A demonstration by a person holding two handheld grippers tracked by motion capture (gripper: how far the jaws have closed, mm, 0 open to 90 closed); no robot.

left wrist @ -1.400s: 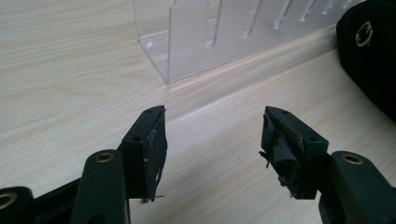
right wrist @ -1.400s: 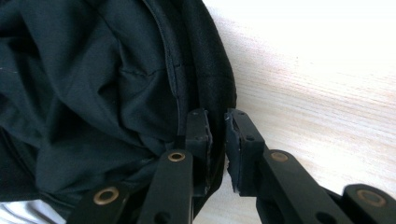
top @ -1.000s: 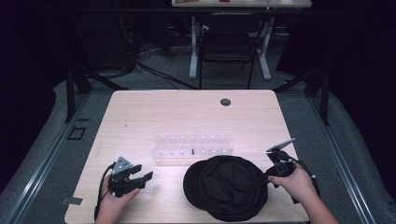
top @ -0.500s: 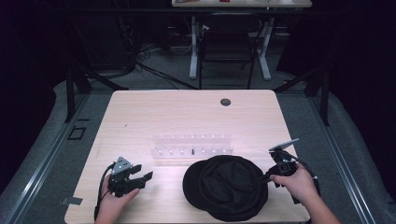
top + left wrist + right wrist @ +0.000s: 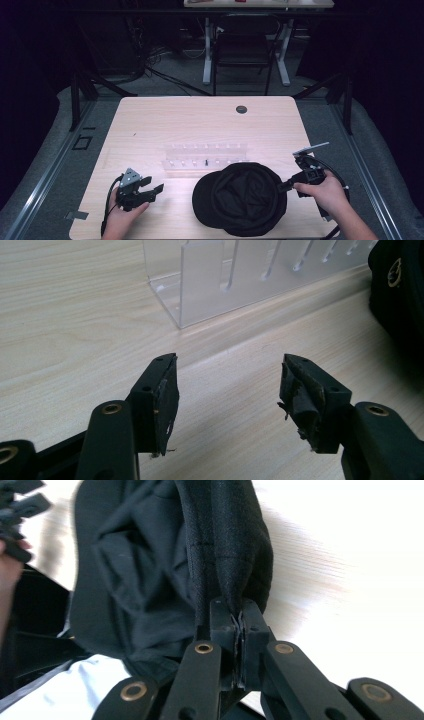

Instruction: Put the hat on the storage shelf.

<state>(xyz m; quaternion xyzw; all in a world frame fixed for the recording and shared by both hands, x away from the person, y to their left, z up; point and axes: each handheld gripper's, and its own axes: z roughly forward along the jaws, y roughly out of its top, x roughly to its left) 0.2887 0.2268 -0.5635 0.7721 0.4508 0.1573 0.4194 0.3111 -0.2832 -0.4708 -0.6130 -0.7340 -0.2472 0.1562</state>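
A black cap [image 5: 240, 197] lies upside down near the table's front edge, its inside facing up. My right gripper [image 5: 283, 186] is at the cap's right rim, shut on the fabric there. In the right gripper view the jaws pinch a fold of the black cap [image 5: 220, 555] at my right gripper [image 5: 239, 616]. My left gripper [image 5: 154, 190] rests open on the table at the front left, well apart from the cap. In the left gripper view my left gripper [image 5: 227, 390] has nothing between its jaws, and the cap's edge [image 5: 400, 285] shows at the far right.
A clear acrylic rack [image 5: 205, 155] with slots stands on the light wooden table [image 5: 200, 120] just behind the cap; its end [image 5: 210, 285] shows ahead of the left jaws. A round cable hole [image 5: 241, 109] sits near the far edge. Chair and desk legs stand beyond.
The right gripper with the cap's rim has shifted slightly right and back. The left gripper has stayed in place.
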